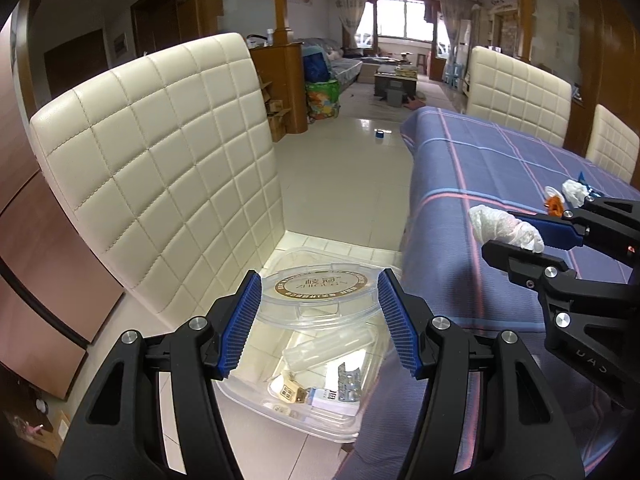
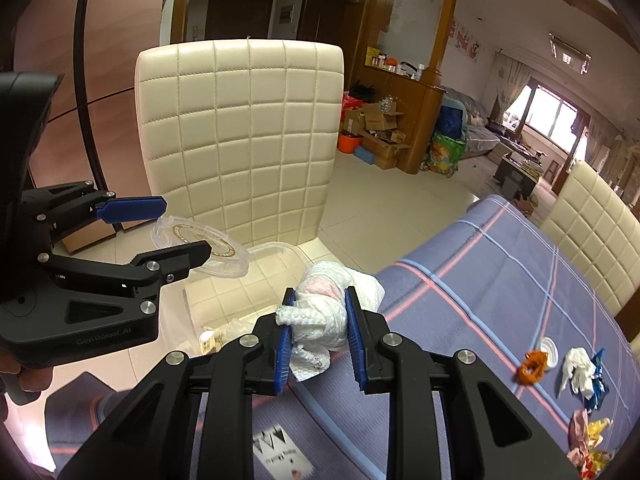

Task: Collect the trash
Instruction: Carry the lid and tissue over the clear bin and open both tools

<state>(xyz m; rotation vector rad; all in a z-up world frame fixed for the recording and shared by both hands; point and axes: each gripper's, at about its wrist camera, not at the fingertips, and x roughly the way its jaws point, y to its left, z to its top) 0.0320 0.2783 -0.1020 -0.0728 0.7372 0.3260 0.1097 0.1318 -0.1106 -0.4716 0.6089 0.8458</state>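
My left gripper (image 1: 320,276) is shut on a clear round lid (image 1: 320,300) with a gold ring label, held by its rim above a clear plastic box (image 1: 304,408). The box sits on a cream chair seat and holds a clear tube and small cartons. From the right wrist view the left gripper (image 2: 186,224) comes in from the left with the lid (image 2: 224,256) tilted between its fingers. My right gripper (image 2: 319,292) is shut on a crumpled white paper wad (image 2: 320,320), over the table's near-left corner, beside the box (image 2: 280,250). In the left wrist view that wad (image 1: 488,218) shows at the right.
The quilted cream chair back (image 1: 160,168) rises right behind the box. A table with a blue plaid cloth (image 2: 480,280) carries an orange ring (image 2: 531,366), a white scrap (image 2: 578,368), a blue wrapper and yellow and pink wrappers (image 2: 592,436). Two more cream chairs stand past the table.
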